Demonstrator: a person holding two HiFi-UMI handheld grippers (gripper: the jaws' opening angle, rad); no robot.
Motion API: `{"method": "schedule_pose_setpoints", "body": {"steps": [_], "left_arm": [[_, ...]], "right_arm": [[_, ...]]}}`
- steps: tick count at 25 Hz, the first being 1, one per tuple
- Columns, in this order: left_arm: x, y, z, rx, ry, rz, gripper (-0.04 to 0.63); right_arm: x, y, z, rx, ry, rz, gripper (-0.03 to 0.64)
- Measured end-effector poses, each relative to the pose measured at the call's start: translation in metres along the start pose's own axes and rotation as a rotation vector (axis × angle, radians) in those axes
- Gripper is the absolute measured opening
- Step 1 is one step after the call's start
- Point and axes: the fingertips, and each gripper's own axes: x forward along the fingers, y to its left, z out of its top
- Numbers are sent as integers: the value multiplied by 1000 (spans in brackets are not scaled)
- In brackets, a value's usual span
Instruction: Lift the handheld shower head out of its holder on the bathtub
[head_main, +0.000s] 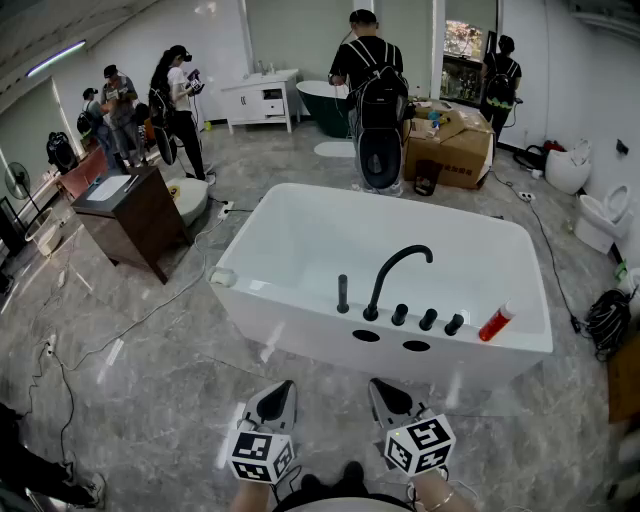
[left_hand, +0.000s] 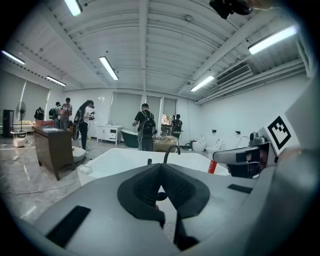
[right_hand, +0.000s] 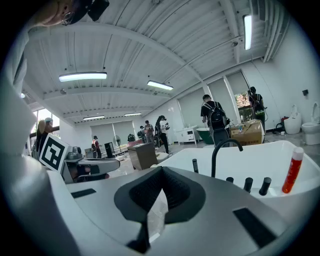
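Note:
The handheld shower head (head_main: 343, 293) is a slim black stick that stands upright in its holder on the near rim of the white bathtub (head_main: 300, 330), left of the arched black faucet (head_main: 395, 275). It also shows in the left gripper view as the shower head (left_hand: 149, 161) and in the right gripper view as the shower head (right_hand: 194, 165). My left gripper (head_main: 284, 388) and right gripper (head_main: 377, 386) hover side by side above the floor in front of the tub, well short of the rim. Both are shut and hold nothing.
Three black knobs (head_main: 428, 319) and a red bottle (head_main: 495, 322) sit on the rim right of the faucet. A dark wooden cabinet (head_main: 130, 215) stands at the left, and cables (head_main: 150, 315) trail over the floor. Several people, cardboard boxes (head_main: 455, 140) and toilets (head_main: 600, 215) are behind the tub.

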Motion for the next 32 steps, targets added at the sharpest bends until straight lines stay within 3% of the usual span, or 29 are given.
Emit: {"method": "schedule_pose_setpoints", "body": {"steps": [10, 24, 32], "left_arm": [[-1, -38, -6, 3, -7, 0, 20], [-13, -56, -3, 32, -9, 2, 20], [1, -68, -2, 37, -6, 1, 20]], "right_arm": [[-26, -9, -17, 18, 24, 28, 5], [-51, -6, -19, 33, 10, 30, 6], [-60, -27, -16, 48, -2, 12, 6]]}}
